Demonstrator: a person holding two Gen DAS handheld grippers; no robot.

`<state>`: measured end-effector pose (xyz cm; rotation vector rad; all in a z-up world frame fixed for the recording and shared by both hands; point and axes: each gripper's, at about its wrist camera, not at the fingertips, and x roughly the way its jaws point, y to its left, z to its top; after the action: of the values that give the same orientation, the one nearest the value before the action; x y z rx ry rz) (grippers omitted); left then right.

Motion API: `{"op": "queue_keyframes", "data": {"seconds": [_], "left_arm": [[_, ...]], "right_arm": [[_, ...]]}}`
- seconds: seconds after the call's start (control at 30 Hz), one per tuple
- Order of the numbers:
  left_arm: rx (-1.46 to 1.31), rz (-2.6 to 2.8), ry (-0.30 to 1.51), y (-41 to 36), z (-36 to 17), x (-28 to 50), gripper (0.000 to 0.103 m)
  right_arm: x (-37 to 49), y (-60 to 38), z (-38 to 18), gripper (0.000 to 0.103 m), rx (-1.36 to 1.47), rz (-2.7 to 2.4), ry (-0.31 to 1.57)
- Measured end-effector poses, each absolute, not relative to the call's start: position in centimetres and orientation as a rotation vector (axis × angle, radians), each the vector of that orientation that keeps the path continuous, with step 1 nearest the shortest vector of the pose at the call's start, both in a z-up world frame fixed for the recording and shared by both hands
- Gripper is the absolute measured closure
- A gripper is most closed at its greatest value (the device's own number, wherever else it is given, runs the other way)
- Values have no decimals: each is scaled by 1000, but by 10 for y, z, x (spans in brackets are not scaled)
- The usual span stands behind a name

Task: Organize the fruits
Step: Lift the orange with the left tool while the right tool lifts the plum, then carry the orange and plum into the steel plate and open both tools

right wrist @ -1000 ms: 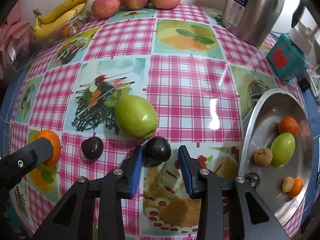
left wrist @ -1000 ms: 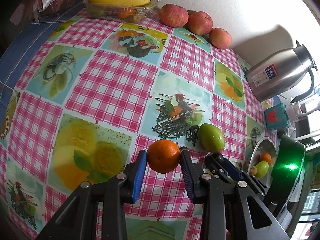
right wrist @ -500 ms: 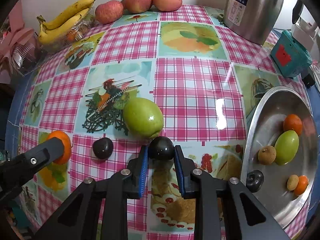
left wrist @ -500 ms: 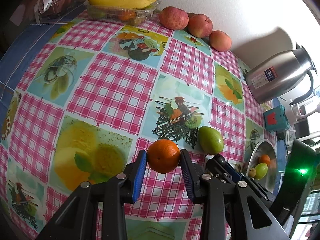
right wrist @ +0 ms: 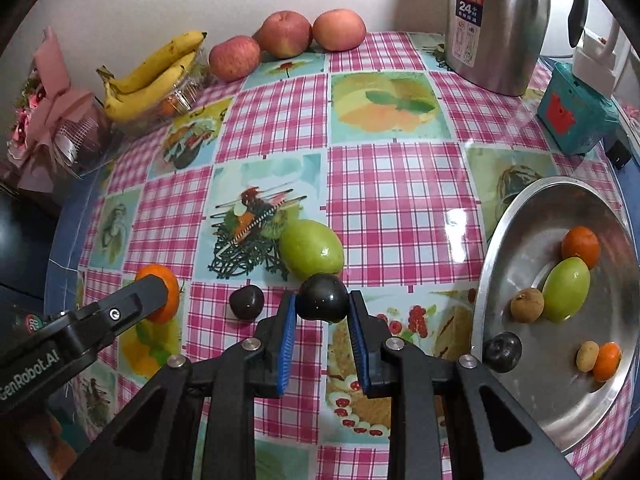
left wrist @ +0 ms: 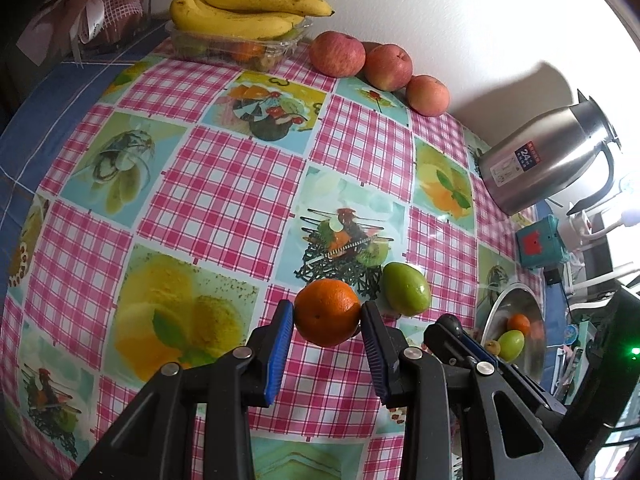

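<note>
Since the earlier frame, the dark plum (right wrist: 323, 298) is being clamped and raised off the tablecloth (right wrist: 400, 184) by the right gripper (right wrist: 322, 309). An orange (left wrist: 328, 312) is being pinched by the left gripper (left wrist: 328, 314). Both should be carried steadily to the metal bowl (right wrist: 516, 216).

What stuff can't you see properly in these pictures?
- Left wrist view: the right gripper tips are hidden behind the left gripper and its orange, so the dark plum it holds is unseen.
- Left wrist view: the metal tray is small, partly behind the right gripper.
- Both views: fruit in the clear plastic box lies under the bananas, too small to name.
</note>
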<state>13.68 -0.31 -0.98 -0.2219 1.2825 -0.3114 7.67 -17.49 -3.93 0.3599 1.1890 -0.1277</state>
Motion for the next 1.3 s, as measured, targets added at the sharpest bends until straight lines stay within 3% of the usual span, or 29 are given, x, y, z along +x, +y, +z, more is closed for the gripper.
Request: {"op": "queue_keyframes", "data": {"seconds": [0.53,1.3], "left_arm": [[-200,-349,1275,-23,-3,130,66],[6,-599,1273,-150,8,59,66]], "right_arm": [[65,-199,-28,76,393,-176,1179],[-22,-365,-17,76,568,-623,1118]]}}
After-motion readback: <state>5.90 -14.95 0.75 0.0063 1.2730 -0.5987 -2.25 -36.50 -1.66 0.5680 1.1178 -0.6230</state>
